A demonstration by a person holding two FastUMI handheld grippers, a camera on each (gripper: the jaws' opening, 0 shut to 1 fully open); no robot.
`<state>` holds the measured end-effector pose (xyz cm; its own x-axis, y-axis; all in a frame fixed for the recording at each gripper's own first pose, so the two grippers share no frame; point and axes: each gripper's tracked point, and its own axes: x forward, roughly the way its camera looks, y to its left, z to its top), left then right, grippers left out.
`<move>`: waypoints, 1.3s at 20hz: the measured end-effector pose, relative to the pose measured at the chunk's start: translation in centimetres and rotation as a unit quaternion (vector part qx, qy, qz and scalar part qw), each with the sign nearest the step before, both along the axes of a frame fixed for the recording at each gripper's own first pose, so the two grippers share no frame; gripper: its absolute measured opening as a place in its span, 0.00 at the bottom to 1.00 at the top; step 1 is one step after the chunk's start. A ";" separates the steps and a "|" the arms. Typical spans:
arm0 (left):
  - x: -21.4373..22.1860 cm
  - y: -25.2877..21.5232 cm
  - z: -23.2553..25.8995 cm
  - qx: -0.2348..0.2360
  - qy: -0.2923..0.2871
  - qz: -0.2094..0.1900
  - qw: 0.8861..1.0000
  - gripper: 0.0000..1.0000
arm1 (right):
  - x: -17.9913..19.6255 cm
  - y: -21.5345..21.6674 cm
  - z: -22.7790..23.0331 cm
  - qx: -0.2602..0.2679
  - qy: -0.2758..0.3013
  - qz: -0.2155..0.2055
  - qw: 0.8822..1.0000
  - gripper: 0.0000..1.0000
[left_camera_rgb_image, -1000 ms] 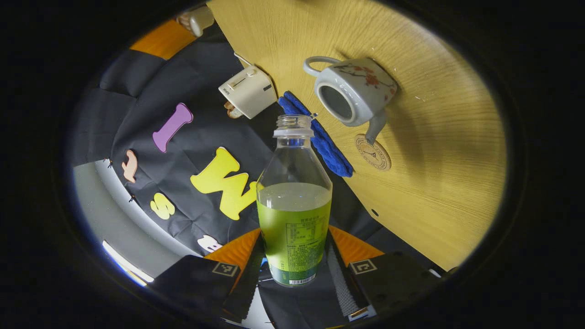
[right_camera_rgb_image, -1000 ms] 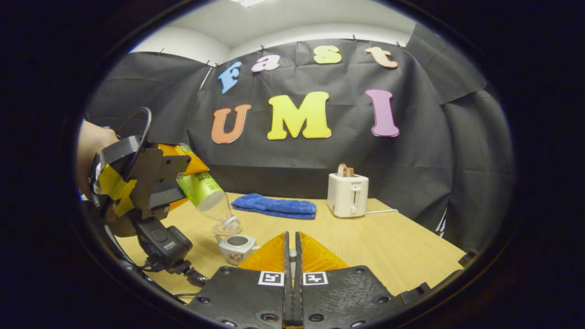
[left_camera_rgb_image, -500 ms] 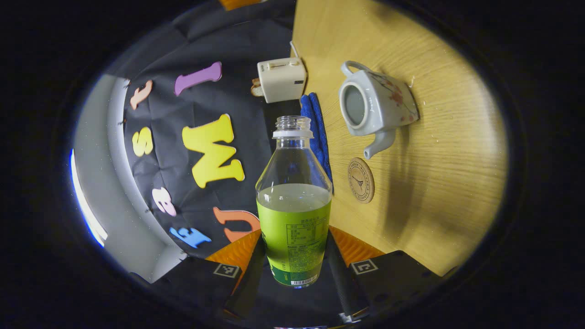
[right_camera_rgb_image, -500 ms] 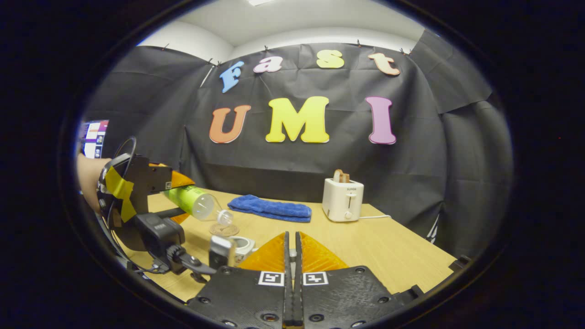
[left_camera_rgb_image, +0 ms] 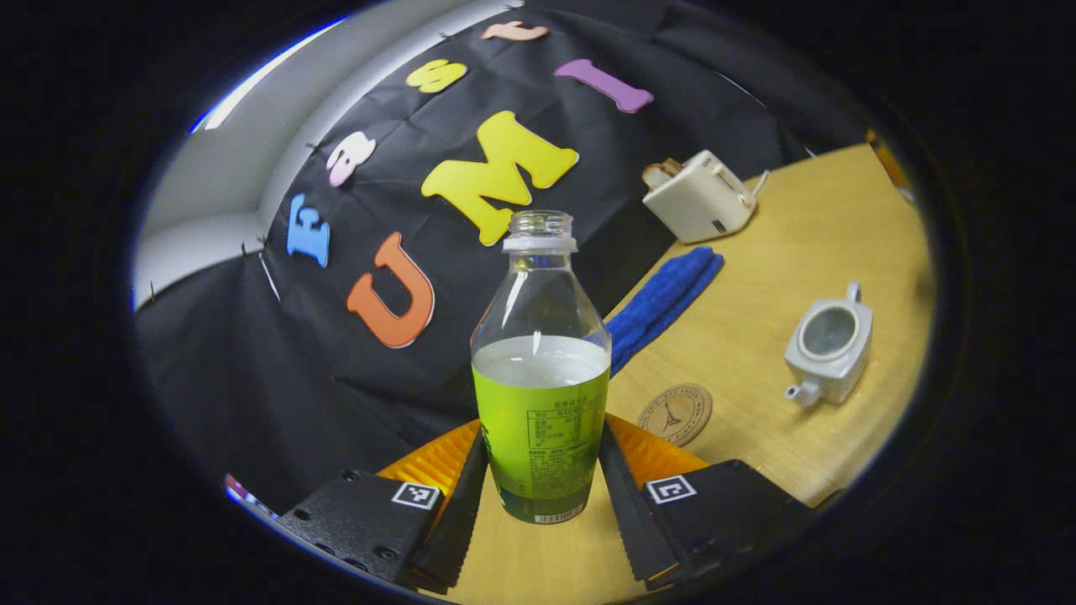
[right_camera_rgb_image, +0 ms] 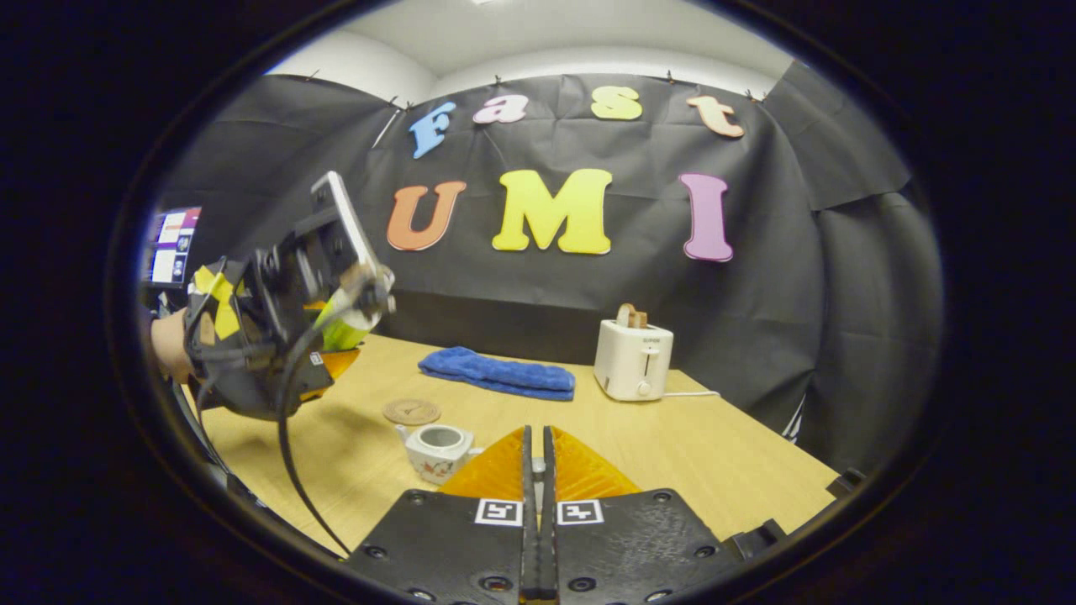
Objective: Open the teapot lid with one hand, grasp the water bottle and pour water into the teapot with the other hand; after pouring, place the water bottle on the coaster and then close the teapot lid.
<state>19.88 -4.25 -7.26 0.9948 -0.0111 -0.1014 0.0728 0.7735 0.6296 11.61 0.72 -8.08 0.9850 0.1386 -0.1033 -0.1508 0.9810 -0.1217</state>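
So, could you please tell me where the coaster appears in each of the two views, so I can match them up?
Left gripper view: the coaster lies on the table, lower right of centre, just right of the held water bottle.
Right gripper view: the coaster lies left of centre, behind the teapot.
Shared landmark: the open teapot, close beside the coaster in both views.

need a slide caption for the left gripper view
Left tool holds the green-labelled clear water bottle above the round cork coaster, lidless white teapot beyond.
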 end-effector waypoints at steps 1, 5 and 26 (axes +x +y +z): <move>0.1 -0.5 0.3 -0.037 -0.001 -0.008 0.999 0.74 | 0.0 0.2 -0.1 0.003 0.002 0.001 1.000 0.00; 1.3 -2.5 1.2 -0.158 0.002 -0.051 0.986 0.74 | 0.1 0.4 -0.3 0.005 0.003 0.003 1.000 0.00; 8.2 -5.4 -5.8 -0.305 0.076 -0.062 0.947 0.78 | 1.4 -0.9 -2.1 0.022 0.017 -0.001 1.000 0.00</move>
